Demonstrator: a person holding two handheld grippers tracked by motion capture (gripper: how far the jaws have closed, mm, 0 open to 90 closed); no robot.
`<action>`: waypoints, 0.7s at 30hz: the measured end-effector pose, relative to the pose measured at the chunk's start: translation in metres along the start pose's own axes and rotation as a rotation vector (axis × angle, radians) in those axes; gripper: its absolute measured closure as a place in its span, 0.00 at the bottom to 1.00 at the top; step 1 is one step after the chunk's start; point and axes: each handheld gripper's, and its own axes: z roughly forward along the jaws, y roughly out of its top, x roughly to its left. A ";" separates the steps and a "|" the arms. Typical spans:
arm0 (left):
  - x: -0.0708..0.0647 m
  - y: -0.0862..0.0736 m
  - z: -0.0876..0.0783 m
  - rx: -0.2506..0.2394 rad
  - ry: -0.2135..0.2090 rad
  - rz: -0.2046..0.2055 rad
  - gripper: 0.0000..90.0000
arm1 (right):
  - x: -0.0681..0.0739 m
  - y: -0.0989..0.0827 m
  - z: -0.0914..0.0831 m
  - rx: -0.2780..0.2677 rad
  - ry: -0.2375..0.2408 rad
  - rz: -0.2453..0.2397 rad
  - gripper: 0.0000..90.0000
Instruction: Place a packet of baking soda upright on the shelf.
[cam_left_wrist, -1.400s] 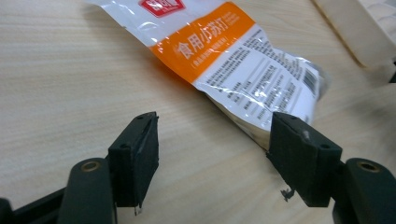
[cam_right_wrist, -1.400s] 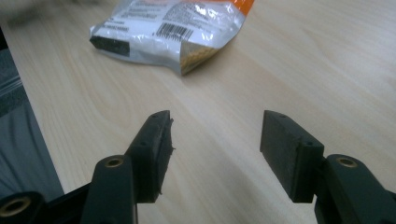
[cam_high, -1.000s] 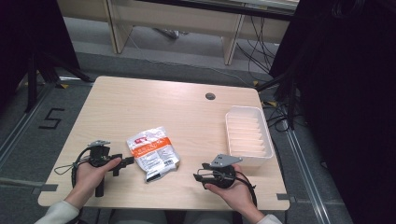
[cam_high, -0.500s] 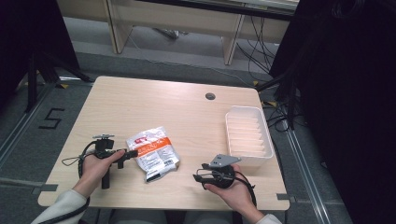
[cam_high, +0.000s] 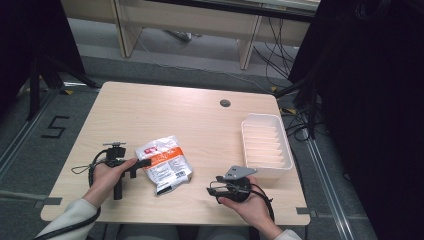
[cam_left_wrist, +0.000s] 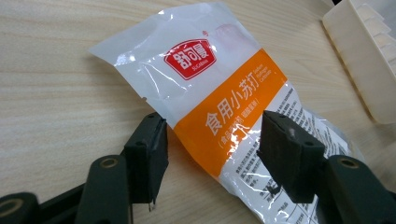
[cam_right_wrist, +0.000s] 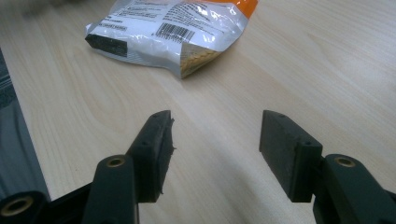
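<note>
Left gripper view: pouch between open jaws.

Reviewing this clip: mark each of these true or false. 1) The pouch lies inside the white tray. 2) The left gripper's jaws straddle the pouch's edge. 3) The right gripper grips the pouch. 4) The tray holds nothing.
1) False: the pouch lies on the table, apart from the white tray.
2) True: the left gripper has the pouch between its jaws, which have just been closing.
3) False: the right gripper is open over bare table.
4) True.

packet — lower end cut off, fine print blurred | tray — cropped at right edge
</note>
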 end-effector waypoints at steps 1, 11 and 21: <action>0.000 0.001 0.000 0.005 -0.001 -0.001 0.48 | 0.000 0.000 0.000 0.001 -0.001 -0.001 0.50; 0.002 0.005 0.008 -0.010 -0.019 -0.040 0.56 | 0.000 0.000 -0.001 0.021 0.006 0.007 0.50; 0.006 0.005 0.009 -0.029 -0.040 -0.033 0.71 | 0.001 0.000 0.000 0.024 0.005 0.004 0.49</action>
